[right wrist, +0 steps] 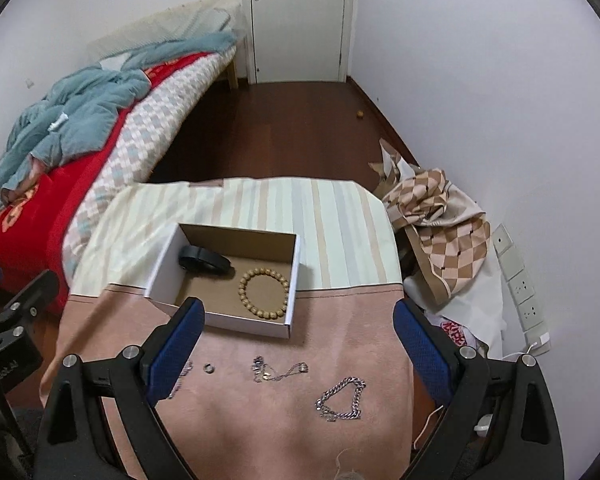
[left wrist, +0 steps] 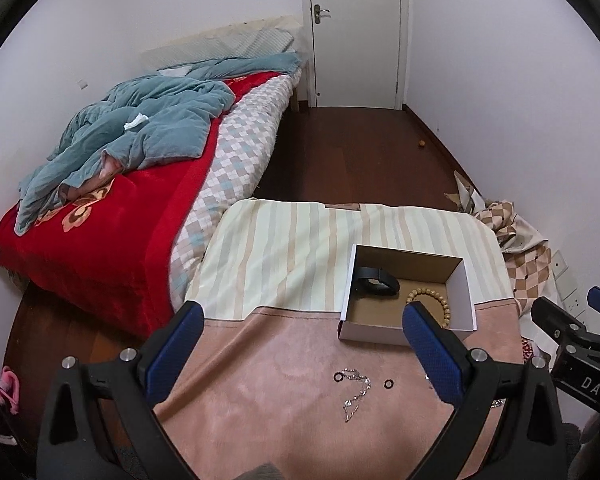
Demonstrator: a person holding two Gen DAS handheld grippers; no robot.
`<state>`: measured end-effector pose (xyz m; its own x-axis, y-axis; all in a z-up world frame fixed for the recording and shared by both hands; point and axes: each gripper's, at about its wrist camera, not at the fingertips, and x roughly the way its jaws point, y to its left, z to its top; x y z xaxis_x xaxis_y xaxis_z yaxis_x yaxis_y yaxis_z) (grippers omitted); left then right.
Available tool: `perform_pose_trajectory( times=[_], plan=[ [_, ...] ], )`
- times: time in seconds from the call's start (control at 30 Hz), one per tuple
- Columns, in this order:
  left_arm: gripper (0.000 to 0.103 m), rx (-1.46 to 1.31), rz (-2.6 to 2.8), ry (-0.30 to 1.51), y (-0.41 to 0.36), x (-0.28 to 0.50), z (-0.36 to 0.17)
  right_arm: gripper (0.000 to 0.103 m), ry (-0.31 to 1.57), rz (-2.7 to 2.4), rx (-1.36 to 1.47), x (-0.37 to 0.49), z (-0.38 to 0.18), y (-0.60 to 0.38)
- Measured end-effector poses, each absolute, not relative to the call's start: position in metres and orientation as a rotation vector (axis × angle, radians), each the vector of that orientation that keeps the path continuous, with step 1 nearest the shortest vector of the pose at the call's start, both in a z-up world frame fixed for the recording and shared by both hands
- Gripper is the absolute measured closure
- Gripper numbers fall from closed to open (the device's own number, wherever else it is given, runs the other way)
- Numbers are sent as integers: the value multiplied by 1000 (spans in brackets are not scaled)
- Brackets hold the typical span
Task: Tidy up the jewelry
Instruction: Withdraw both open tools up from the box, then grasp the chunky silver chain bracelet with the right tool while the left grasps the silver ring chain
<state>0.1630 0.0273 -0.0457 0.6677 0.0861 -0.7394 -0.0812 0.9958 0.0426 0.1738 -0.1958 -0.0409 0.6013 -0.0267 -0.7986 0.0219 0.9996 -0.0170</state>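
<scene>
A white cardboard box (left wrist: 466, 304) (right wrist: 156, 276) sits on the cloth-covered table and holds a black band (left wrist: 376, 282) (right wrist: 206, 262) and a wooden bead bracelet (left wrist: 436, 300) (right wrist: 265, 294). On the pink cloth in front of it lie a thin silver chain (left wrist: 356, 394), two small rings (left wrist: 338, 377) (left wrist: 388, 383), a ring (right wrist: 209, 368), a thin necklace (right wrist: 278, 372) and a thick silver chain (right wrist: 342, 398). My left gripper (left wrist: 304, 320) is open and empty above the chain. My right gripper (right wrist: 298, 316) is open and empty above the necklaces.
A bed (left wrist: 112, 220) with a red blanket and blue quilt stands left of the table. A checkered cloth pile (right wrist: 440, 216) and wall sockets (right wrist: 520, 280) lie to the right. A white door (left wrist: 356, 32) is at the back, beyond dark wood floor.
</scene>
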Motion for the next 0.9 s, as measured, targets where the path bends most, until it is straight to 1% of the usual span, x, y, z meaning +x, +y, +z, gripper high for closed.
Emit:
perform_pose_trajectory(
  times=[0.13, 0.23, 0.37, 0.53, 0.67, 0.73, 0.87, 0.9],
  plan=[
    [2, -27, 112, 863, 36, 153, -53, 7, 923, -8, 24, 161, -37, -195],
    [2, -32, 135, 902, 40, 149, -74, 6, 932, -11, 68, 148, -45, -204],
    [2, -36, 149, 997, 42, 149, -119, 6, 1014, -52, 128, 141, -83, -226],
    [2, -3, 132, 1109, 33, 150, -176, 7, 1146, -146, 229, 131, -148, -269],
    [2, 13, 117, 1154, 25, 150, -205, 8, 1196, -188, 267, 126, -186, -295],
    [2, 22, 119, 1160, 23, 150, -214, 13, 1212, -198, 260, 125, -206, -300],
    [2, 31, 123, 1176, 21, 154, -225, 20, 1227, -184, 253, 131, -230, -299],
    [2, 30, 124, 1179, 22, 155, -226, 24, 1223, -188, 249, 133, -234, -298]
  ],
)
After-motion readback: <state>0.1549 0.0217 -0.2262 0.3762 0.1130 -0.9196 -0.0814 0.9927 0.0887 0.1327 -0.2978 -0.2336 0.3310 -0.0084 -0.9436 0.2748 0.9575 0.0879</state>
